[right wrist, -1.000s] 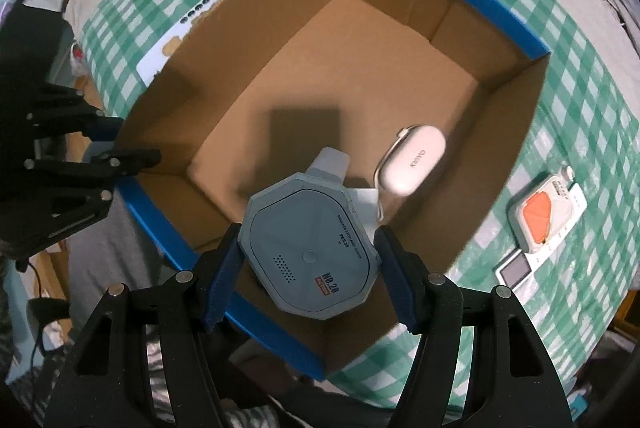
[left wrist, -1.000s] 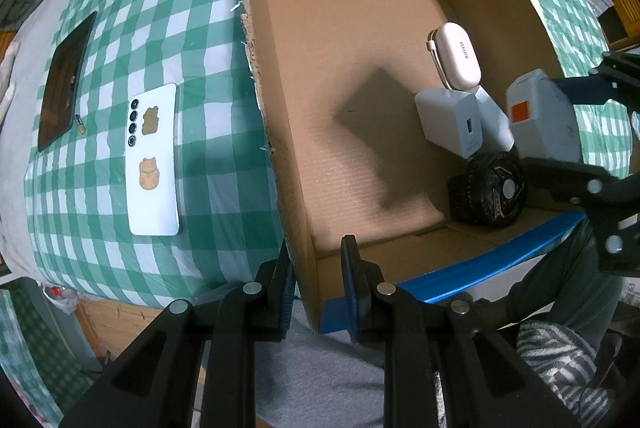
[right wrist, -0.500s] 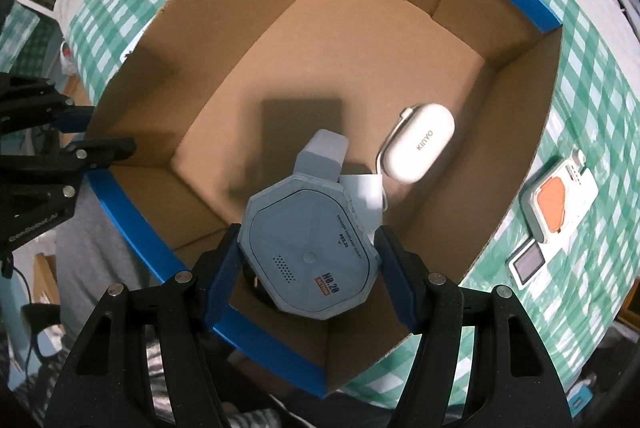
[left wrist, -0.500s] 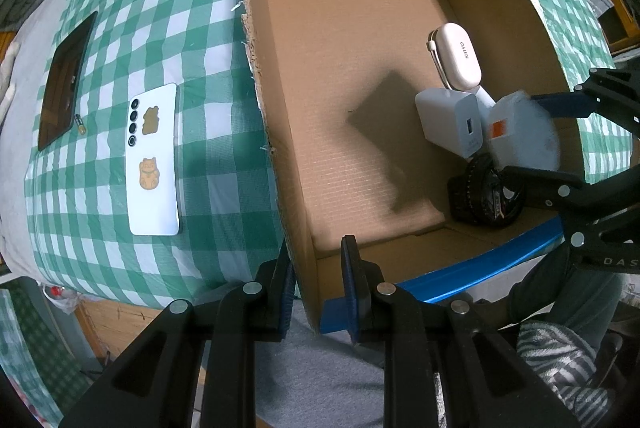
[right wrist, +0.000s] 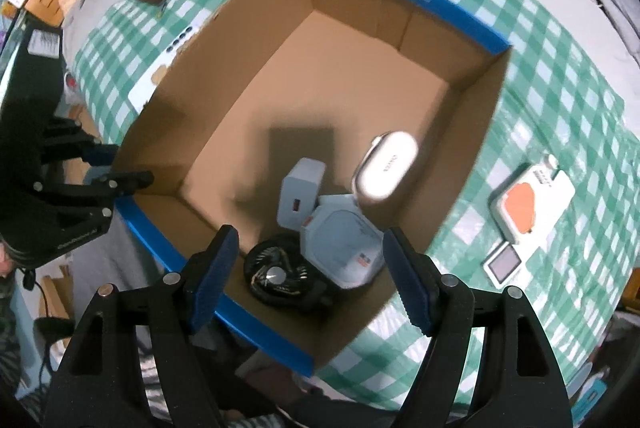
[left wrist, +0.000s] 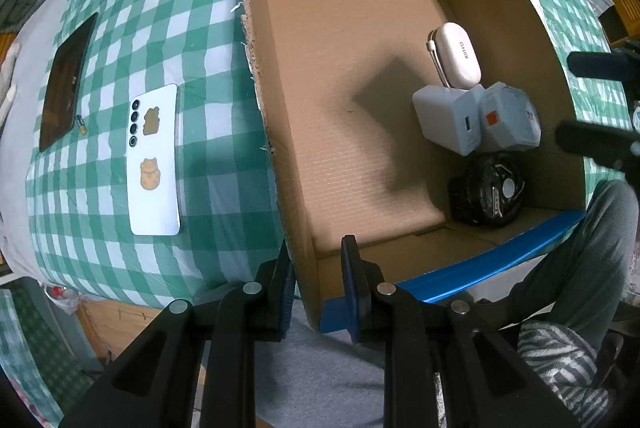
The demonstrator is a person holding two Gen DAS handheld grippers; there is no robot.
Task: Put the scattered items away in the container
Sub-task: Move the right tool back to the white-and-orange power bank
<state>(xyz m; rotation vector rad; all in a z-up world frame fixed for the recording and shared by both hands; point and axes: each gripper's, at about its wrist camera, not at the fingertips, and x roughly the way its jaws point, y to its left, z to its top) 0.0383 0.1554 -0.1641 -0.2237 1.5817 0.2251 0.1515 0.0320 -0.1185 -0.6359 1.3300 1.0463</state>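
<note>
the right gripper (right wrist: 310, 276) hangs over the near right corner of a cardboard box (left wrist: 496, 4), its blue-padded fingers (right wrist: 212, 276) spread wide and holding nothing. directly beneath it, inside the box, an eight-sided grey device (right wrist: 344, 248) lies tilted on the pile in that corner, leaning on a white charger block (right wrist: 300, 192) and on a black fan (right wrist: 280, 276). a white oval case (right wrist: 386, 168) lies just beyond them, close to the right wall; it is blurred in the right wrist view.

the left gripper (left wrist: 316, 288) is clenched on the box's near left corner, one finger outside the left wall and one inside, at the blue-taped rim. from this view the grey device (left wrist: 508, 120) shows an orange label and touches the charger block (left wrist: 448, 120), with the fan (left wrist: 492, 188) in front and the oval case (left wrist: 460, 56) behind.

the box stands on a green-and-white checked cloth (left wrist: 132, 28). outside the box on its left lie a white phone (left wrist: 154, 160) face down, with cat stickers, and a dark tablet (left wrist: 66, 80) farther out. on the right side of the box, an orange-and-white gadget (right wrist: 528, 204) and a small square item (right wrist: 502, 266) rest on the cloth, well apart from the box's contents.
</note>
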